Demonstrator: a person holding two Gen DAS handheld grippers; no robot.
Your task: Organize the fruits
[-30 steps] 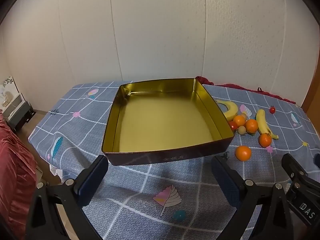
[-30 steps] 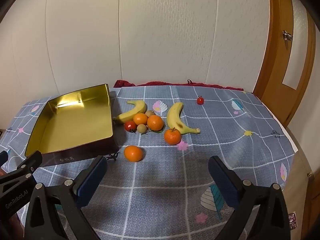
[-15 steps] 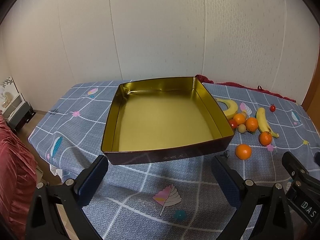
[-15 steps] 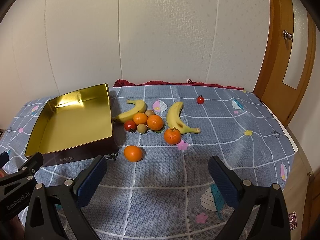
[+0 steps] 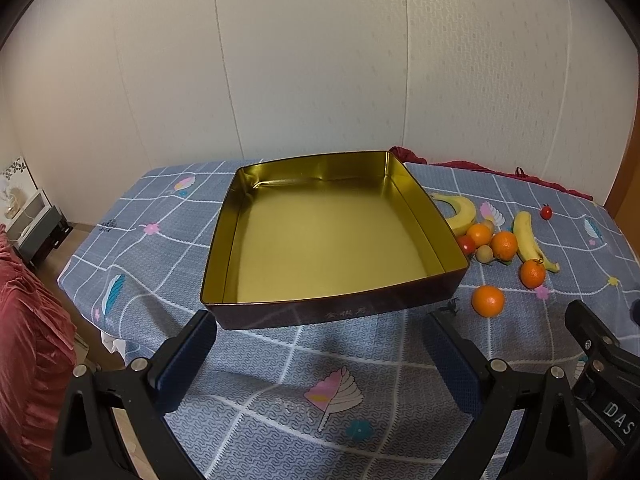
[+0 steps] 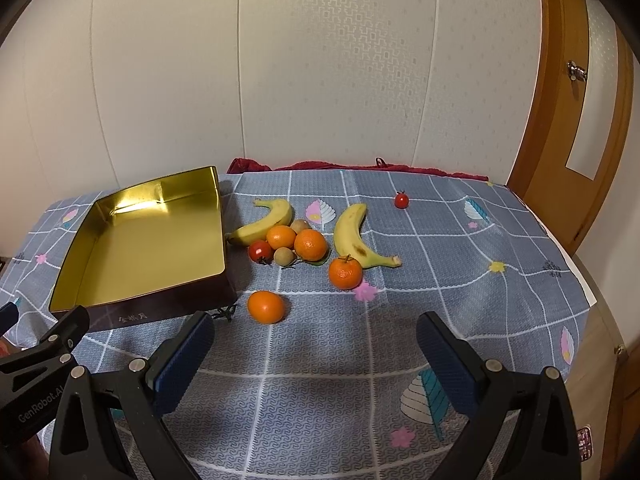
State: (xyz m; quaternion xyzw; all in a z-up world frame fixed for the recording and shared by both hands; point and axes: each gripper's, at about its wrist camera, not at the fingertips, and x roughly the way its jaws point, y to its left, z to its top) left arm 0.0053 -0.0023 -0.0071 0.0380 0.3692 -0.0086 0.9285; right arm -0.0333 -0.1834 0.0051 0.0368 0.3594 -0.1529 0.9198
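Note:
An empty gold-lined tin tray lies on the blue patterned cloth. To its right sit two bananas, several oranges, two small brown fruits and two red tomatoes. The same fruit appears in the left wrist view, with the nearest orange by the tray's corner. My left gripper is open in front of the tray's near wall. My right gripper is open, just short of the nearest orange. Neither holds anything.
A white panelled wall stands behind the table. A wooden door is at the right. Red fabric lies along the cloth's far edge, and more red cloth hangs at the left beside a small shelf unit.
Both views have shifted only slightly; the tray and fruit sit a touch lower and nearer in frame. Nothing was picked up or moved.

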